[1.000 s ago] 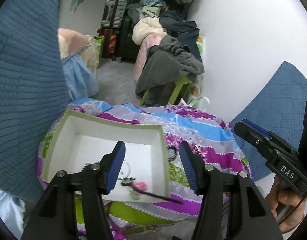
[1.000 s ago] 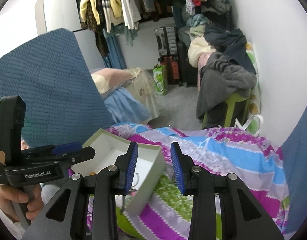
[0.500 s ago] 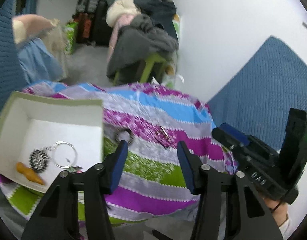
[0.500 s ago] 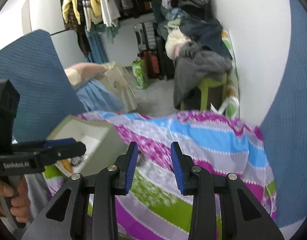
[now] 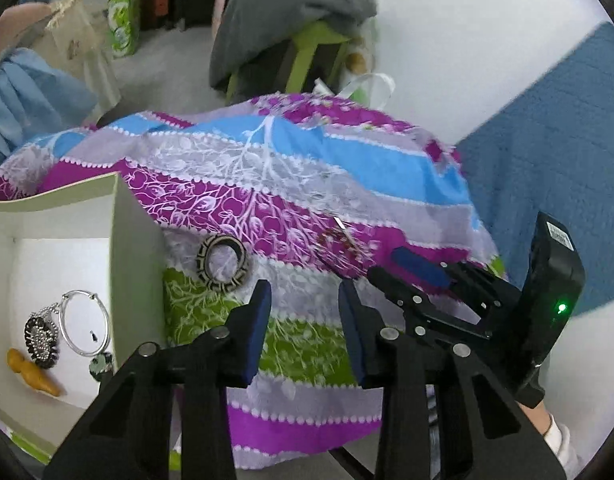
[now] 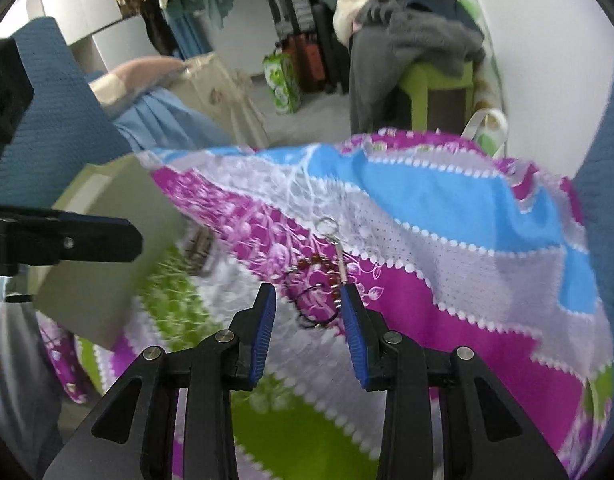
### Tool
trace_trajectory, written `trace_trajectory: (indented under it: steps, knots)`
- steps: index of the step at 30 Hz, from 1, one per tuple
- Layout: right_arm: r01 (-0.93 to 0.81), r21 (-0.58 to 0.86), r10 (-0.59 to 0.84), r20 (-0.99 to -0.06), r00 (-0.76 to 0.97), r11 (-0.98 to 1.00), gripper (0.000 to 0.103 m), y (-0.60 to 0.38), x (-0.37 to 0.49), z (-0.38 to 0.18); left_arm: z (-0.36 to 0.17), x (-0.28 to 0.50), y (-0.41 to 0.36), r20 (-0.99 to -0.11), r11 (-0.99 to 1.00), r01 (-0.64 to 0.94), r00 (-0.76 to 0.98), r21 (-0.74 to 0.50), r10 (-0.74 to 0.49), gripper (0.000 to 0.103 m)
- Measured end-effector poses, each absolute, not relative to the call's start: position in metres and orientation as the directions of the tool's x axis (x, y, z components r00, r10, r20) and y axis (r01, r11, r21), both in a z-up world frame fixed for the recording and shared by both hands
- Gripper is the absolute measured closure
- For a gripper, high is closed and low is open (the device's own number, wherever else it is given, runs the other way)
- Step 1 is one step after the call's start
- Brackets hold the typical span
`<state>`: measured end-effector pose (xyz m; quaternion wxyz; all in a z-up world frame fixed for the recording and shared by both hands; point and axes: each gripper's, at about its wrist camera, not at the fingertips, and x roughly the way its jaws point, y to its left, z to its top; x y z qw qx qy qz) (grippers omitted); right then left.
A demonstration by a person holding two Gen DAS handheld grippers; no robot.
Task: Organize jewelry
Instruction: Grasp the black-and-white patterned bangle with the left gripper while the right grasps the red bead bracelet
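Observation:
A pale green box (image 5: 137,240) with a white inside sits on the left of a striped cloth; it holds a silver bangle (image 5: 85,322), a dark beaded piece (image 5: 39,336) and an orange piece (image 5: 33,372). A black-and-cream patterned bangle (image 5: 223,258) lies on the cloth just right of the box. A red beaded bracelet with a metal clasp (image 6: 325,276) lies further right, also in the left wrist view (image 5: 339,242). My left gripper (image 5: 305,328) is open and empty above the cloth. My right gripper (image 6: 309,328) is open, low over the red bracelet.
The striped purple, blue and green cloth (image 6: 447,240) covers a small table. Blue quilted cushions (image 5: 547,140) flank it. A green stool with piled clothes (image 6: 427,60) stands behind by the white wall, with suitcases and a green bag (image 6: 285,84) on the floor.
Both grippers have swung right, away from the box, and dropped closer to the cloth. The right gripper now hovers over the red bracelet. The left jaws have narrowed slightly.

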<state>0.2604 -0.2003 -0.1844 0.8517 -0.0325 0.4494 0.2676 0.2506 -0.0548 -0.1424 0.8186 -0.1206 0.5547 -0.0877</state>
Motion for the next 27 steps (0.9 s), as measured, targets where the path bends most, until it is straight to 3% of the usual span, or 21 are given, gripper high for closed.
trace_trajectory:
  steps: [6, 13, 19, 27]
  knots:
    - [-0.523, 0.136, 0.394, -0.816, 0.423, 0.842, 0.075, -0.192, 0.284, -0.209, -0.173, 0.283, -0.041, -0.908, 0.934, -0.11, 0.296, -0.341, -0.297, 0.067]
    - [-0.563, 0.066, 0.363, -0.823, 0.436, 0.824, 0.081, -0.181, 0.287, -0.217, -0.193, 0.3, -0.036, -0.934, 0.944, -0.146, 0.252, -0.295, -0.253, 0.067]
    - [-0.609, -0.014, 0.329, -0.832, 0.447, 0.793, 0.096, -0.164, 0.275, -0.219, -0.202, 0.304, -0.042, -0.942, 0.952, -0.14, 0.241, -0.272, -0.234, 0.067]
    - [-0.566, 0.041, 0.345, -0.828, 0.443, 0.823, 0.097, -0.172, 0.272, -0.216, -0.22, 0.31, -0.046, -0.958, 0.964, -0.155, 0.226, -0.217, -0.179, 0.068]
